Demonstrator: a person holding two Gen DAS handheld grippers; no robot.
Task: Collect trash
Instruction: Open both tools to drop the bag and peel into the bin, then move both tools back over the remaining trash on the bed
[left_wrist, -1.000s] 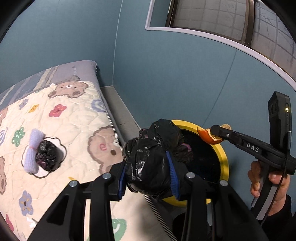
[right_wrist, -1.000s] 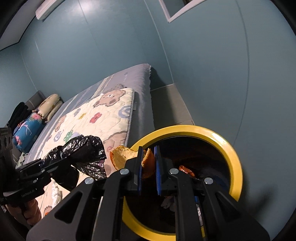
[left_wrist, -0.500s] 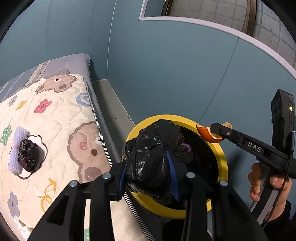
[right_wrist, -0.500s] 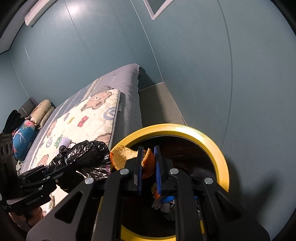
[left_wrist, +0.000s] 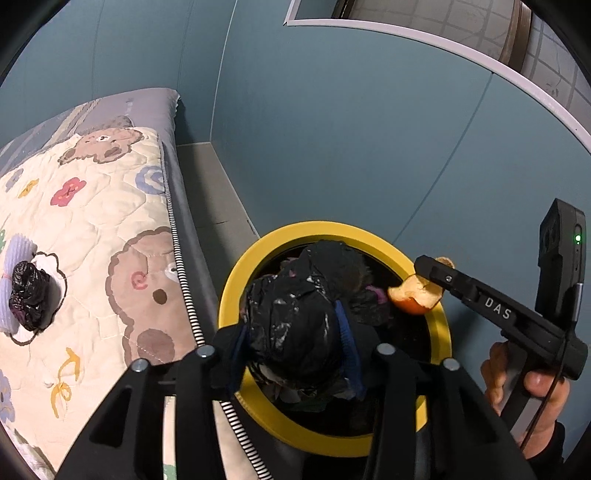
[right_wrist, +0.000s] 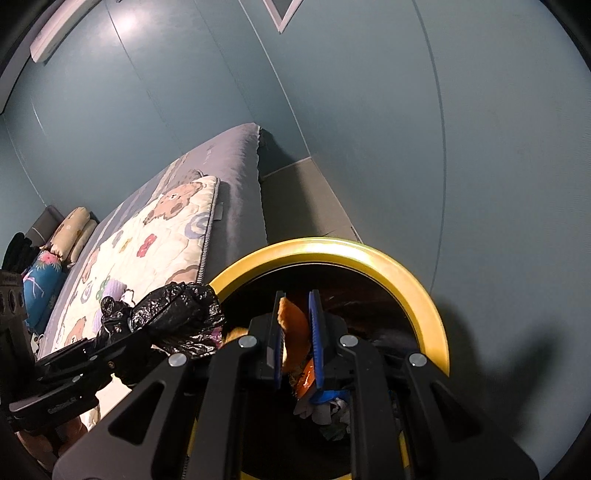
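My left gripper (left_wrist: 293, 332) is shut on a crumpled black plastic bag (left_wrist: 295, 317) and holds it over the near left part of a yellow-rimmed trash bin (left_wrist: 439, 332). My right gripper (right_wrist: 295, 325) is over the bin's mouth (right_wrist: 421, 291) with an orange peel (right_wrist: 293, 325) between its fingers; the jaws stand slightly apart around it. In the left wrist view the peel (left_wrist: 415, 295) hangs at the right gripper's tip above the bin's right rim. The black bag (right_wrist: 177, 314) also shows in the right wrist view. Trash (right_wrist: 325, 406) lies inside the bin.
A bed with a bear-and-flower quilt (left_wrist: 92, 229) lies left of the bin. Another small black bag (left_wrist: 29, 295) sits on a lilac cloth (left_wrist: 14, 254) on the quilt. A blue-grey wall (left_wrist: 351, 147) stands close behind the bin. Pillows (right_wrist: 70, 232) lie at the bed's far end.
Both grippers have moved further over the bin. The right gripper's jaws have parted a little around the peel. The left gripper still grips the black bag.
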